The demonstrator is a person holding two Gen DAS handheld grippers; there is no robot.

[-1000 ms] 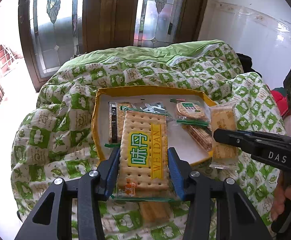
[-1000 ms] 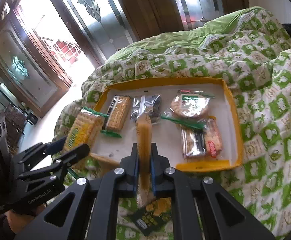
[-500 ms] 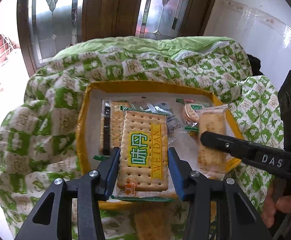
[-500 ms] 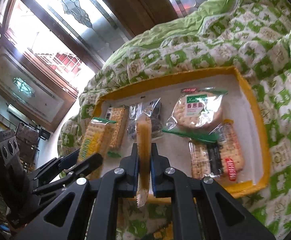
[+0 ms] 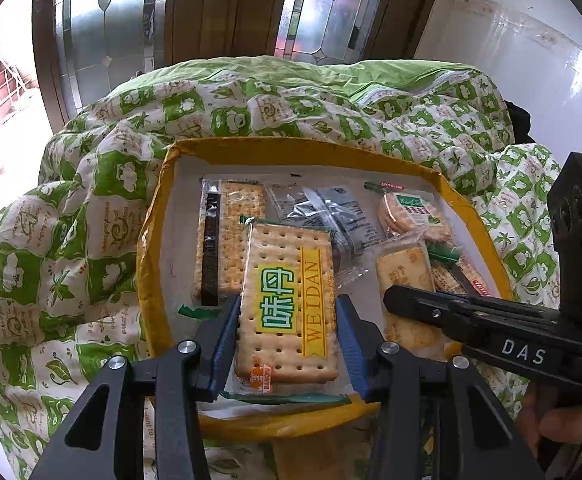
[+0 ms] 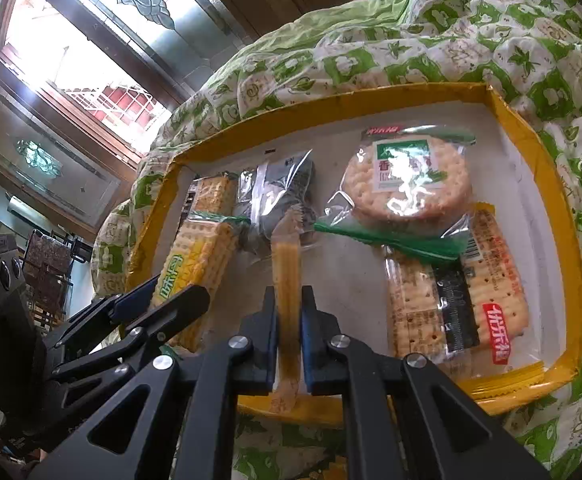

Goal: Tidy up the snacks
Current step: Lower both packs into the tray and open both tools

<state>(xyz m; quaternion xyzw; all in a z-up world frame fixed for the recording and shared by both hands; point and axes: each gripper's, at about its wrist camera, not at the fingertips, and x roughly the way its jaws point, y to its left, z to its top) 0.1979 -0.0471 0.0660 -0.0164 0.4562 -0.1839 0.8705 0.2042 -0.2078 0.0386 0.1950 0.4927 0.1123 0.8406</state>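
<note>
Two crackers pkts are held over the near part of the yellow-rimmed tray [image 5: 153, 248], which sits on a green-and-white quilt [image 5: 71, 248]. Left gripper [image 5: 287, 332] has its blue fingers [image 5: 225, 344] clamped on the long sides of the WEIDAN pack [image 5: 289, 304]: flat face up, long axis running near-to-far, far end over the tray floor. Right gripper [image 6: 287, 336] is pinched tight on a thin cracker pack [image 6: 287, 280] held edge-on, long axis also near-to-far, far tip pointing toward the grey foil pkt [image 6: 279, 188]. Already lying in the tray: a black-striped cracker pack [image 5: 223, 236] at far left, long axis near-to-far; a round cracker pack [image 6: 409, 178] at far right; a red-label cracker pack [image 6: 463, 304] at near right, just beside the round one, w/ the round pack's green seal overlapping it.
</note>
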